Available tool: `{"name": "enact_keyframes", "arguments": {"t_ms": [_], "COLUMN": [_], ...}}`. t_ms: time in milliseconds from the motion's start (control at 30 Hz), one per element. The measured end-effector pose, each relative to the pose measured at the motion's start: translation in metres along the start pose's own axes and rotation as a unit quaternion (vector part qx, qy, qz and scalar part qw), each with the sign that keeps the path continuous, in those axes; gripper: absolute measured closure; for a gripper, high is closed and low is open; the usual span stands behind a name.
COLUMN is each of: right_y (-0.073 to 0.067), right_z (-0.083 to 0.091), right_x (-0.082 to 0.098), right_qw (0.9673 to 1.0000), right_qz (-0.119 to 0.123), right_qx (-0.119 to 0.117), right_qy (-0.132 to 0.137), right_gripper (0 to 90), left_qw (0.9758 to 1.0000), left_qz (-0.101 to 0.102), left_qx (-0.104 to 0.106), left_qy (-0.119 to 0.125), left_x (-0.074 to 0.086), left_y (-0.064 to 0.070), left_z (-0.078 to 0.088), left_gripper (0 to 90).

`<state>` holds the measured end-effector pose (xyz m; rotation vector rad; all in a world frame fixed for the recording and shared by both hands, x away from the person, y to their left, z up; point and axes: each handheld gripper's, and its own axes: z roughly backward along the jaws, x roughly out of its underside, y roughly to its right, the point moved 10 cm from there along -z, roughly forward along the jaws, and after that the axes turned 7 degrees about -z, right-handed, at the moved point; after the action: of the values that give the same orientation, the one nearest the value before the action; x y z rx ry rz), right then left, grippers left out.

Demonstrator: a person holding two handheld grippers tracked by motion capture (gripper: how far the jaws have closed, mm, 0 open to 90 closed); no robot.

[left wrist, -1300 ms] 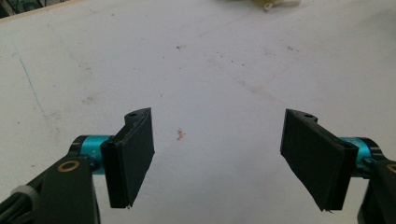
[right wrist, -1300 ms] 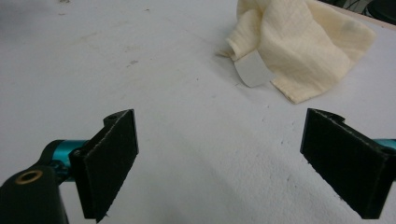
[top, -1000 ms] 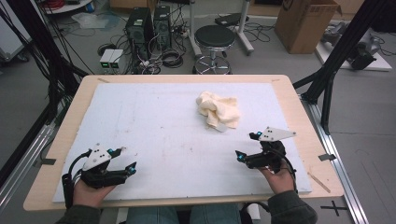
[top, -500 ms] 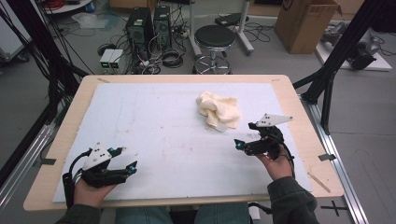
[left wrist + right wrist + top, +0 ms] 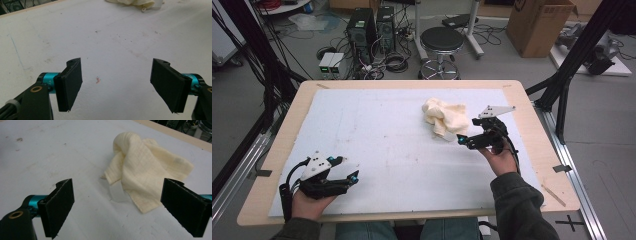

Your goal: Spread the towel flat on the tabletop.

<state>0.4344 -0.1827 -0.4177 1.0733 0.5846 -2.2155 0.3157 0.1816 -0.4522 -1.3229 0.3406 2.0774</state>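
The crumpled cream cloth [image 5: 443, 115] lies in a loose heap on the far right part of the white mat [image 5: 377, 140] that covers the bench [image 5: 532, 125], one bunched peak standing up and a flat corner with a pale tag trailing toward the person. That trailing corner looks like the natural place to take hold, and the right gripper [image 5: 466, 140] is placed for it: it hangs just beside the cloth's near edge, apart from it, with its fingers [image 5: 60, 205] spread wide so the fabric sits between and beyond them in the right gripper view. The reach seems to be in hand and no grasp is yet made. The left gripper [image 5: 347, 172] rests well apart at the near left of the mat, its fingers [image 5: 71, 81] likewise spread over bare, lightly stained surface, probably parked there until a second corner needs holding.
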Motion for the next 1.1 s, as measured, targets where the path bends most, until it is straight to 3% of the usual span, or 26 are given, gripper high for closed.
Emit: {"name": "enact_keyframes", "arguments": {"t_ms": [500, 633, 800, 1100], "right_y": [0.001, 0.004, 0.008, 0.018], "right_z": [-0.024, -0.031, -0.042, -0.071], "right_x": [-0.034, -0.051, -0.059, -0.052], "right_qw": [0.9997, 0.9994, 0.9993, 0.9989], "right_qz": [0.021, 0.027, 0.021, 0.006], "right_qx": [-0.003, 0.003, 0.006, 0.004], "right_qy": [-0.015, -0.023, -0.03, -0.047], "right_gripper": [15.9, 16.0, 18.8, 23.4], "left_qw": [1.0, 1.0, 1.0, 1.0], "left_qz": [0.001, 0.001, 0.001, 0.001], "left_qx": [-0.003, -0.005, -0.004, -0.004], "left_qy": [0.002, 0.003, 0.003, 0.004], "left_x": [0.0, 0.0, 0.0, 0.0], "left_y": [-0.002, -0.004, -0.004, -0.005], "left_z": [0.001, 0.002, 0.002, 0.003], "left_gripper": [25.9, 25.9, 25.9, 25.9]}}
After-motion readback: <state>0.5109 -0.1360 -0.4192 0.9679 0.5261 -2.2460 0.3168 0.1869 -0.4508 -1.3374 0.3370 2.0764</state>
